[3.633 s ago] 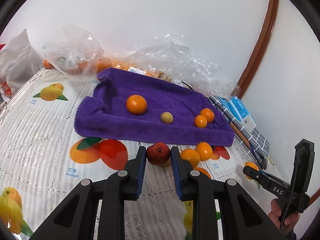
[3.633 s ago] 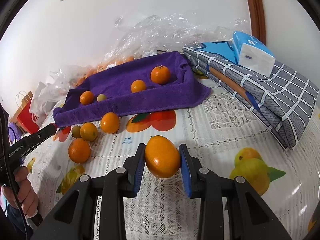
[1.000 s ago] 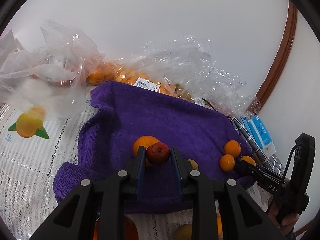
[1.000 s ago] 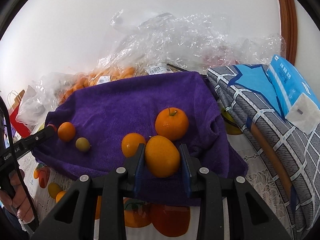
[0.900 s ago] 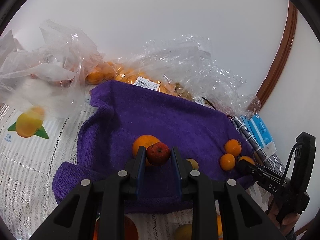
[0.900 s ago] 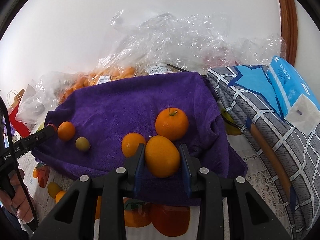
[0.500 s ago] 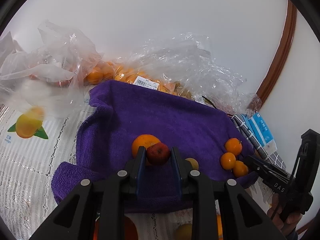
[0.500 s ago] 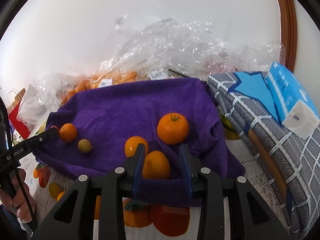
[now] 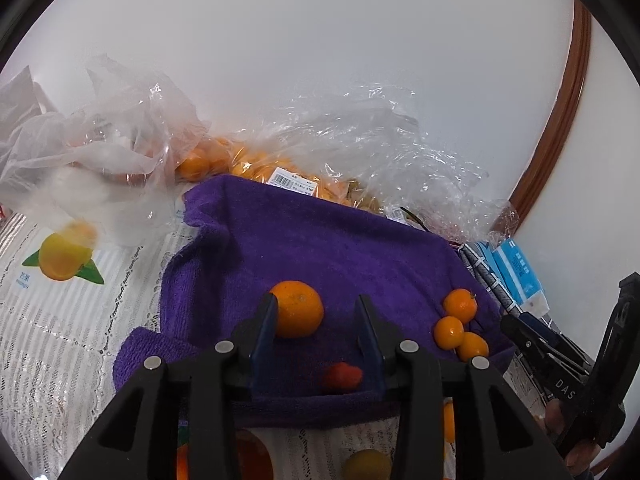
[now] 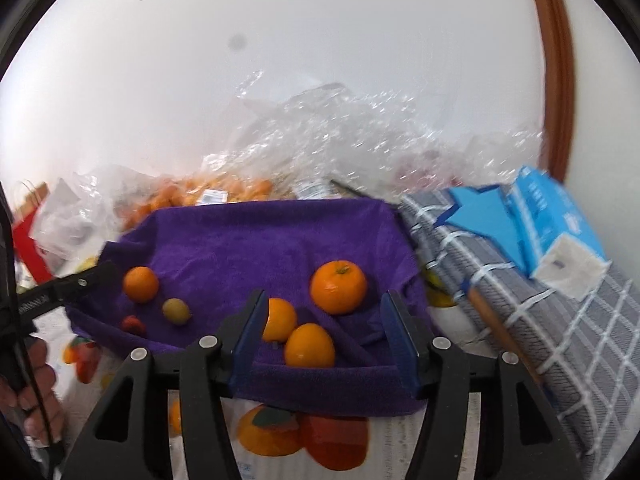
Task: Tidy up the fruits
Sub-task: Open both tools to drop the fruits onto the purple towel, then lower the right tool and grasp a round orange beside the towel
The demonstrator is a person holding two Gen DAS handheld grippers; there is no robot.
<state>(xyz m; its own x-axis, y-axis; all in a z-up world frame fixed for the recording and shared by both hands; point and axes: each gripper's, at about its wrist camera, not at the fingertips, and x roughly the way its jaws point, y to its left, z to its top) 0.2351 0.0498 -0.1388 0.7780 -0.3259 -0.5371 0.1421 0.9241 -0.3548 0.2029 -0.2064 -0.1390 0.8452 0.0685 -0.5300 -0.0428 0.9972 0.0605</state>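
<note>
A table under a lace cloth printed with fruit fills the scene, with clear plastic bags of oranges against the far wall. A folded grey checked cloth lies at the right, with a blue tissue pack on top.

In the middle lies a purple towel, where the fruit is being gathered. Six pieces sit on it. Three oranges cluster at the right: a large one, a middle one and one nearest the front edge. At the left are one more orange, one small yellow-green fruit and one small red fruit.

Both tongs are empty with jaws spread wide. The left gripper hovers above the red fruit, and the right gripper above the front orange. The step in hand looks like letting go after placing.

At least two loose fruits remain on the table in front of the towel, a yellowish one and an orange one. The next move likely calls for drawing back and reaching for one.
</note>
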